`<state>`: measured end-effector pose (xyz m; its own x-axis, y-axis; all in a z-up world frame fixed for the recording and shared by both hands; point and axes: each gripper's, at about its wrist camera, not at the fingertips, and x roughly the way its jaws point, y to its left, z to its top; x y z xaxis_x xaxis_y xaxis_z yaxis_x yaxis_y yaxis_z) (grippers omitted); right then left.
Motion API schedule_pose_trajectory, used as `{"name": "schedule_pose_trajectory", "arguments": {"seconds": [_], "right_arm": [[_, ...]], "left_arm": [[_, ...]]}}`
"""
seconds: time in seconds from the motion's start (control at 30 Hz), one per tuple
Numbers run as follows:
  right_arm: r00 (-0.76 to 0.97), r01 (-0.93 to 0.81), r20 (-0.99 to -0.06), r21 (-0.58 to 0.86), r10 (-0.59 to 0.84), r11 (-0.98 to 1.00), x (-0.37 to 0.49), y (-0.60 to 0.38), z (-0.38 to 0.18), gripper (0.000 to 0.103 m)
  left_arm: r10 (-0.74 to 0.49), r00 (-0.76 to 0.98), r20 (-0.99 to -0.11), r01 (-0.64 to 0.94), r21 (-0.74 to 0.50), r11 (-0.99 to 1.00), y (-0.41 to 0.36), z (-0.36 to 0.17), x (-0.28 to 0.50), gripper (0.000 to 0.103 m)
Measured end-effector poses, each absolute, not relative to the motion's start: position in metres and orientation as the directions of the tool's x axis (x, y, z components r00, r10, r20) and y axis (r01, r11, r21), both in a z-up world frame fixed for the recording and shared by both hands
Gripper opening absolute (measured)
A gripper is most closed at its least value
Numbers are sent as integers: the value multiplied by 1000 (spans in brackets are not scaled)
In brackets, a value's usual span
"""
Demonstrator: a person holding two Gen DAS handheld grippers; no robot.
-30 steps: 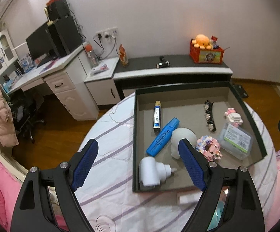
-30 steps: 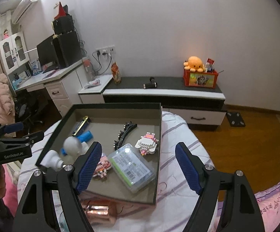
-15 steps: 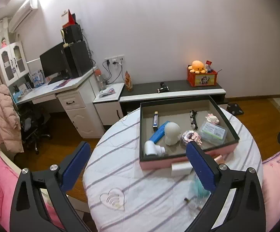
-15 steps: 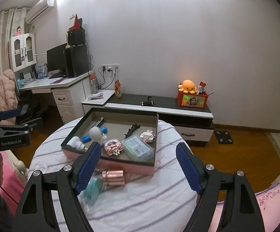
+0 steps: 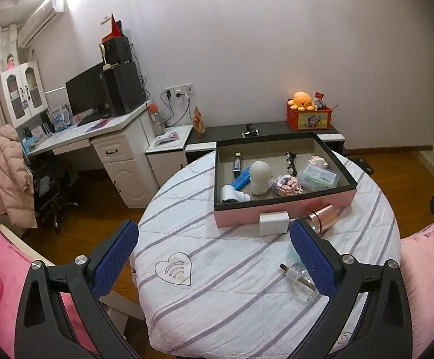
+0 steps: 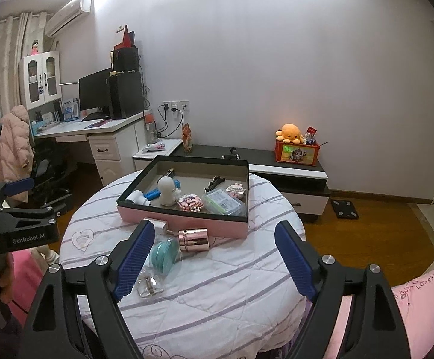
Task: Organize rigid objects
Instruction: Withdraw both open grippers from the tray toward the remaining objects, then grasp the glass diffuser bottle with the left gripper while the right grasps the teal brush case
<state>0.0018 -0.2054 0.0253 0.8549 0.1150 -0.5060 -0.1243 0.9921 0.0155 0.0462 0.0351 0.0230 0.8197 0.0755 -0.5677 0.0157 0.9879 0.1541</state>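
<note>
Both grippers are backing away from the box (image 5: pixel 282 215), the left gripper (image 5: pixel 214 257) and right gripper (image 6: pixel 214 251) wide and empty; four items (image 6: pixel 193 239) are waiting near it.

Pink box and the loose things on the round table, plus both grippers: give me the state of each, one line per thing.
Pink box: open-topped, items inside.
White figurine: upright in the box.
Rose-gold cylinder: on its side, outside the box.
White charger: on the cloth, against the box front.
Clear bottle: lying flat.
Left gripper: open, empty.
Right gripper: open, empty.
</note>
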Motion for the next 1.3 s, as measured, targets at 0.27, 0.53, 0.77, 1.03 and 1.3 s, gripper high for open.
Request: {"name": "schedule_pose_trajectory", "arguments": {"seconds": [0.27,0.53,0.77,1.03,1.3], "right_arm": [[840,-155,-526,2,133,988,4,-190,22,84],[780,-189,-608,-2,149,982,36,-169,0,84],[690,-201,-708,8,147,980,76,-148,-39,84],[541,-190,-823,81,174,978,128,-123,-103,82],[450,-200,-846,217,287,955,135,-134,-136,37]], "left_arm": [[86,805,-587,20,171,985,34,15,51,103],[103,734,-671,18,170,985,51,-17,79,103],[100,642,-760,33,157,987,68,-55,114,103],[26,535,-844,115,104,988,66,-96,132,103],[-48,479,-876,184,47,982,44,-109,122,103]]}}
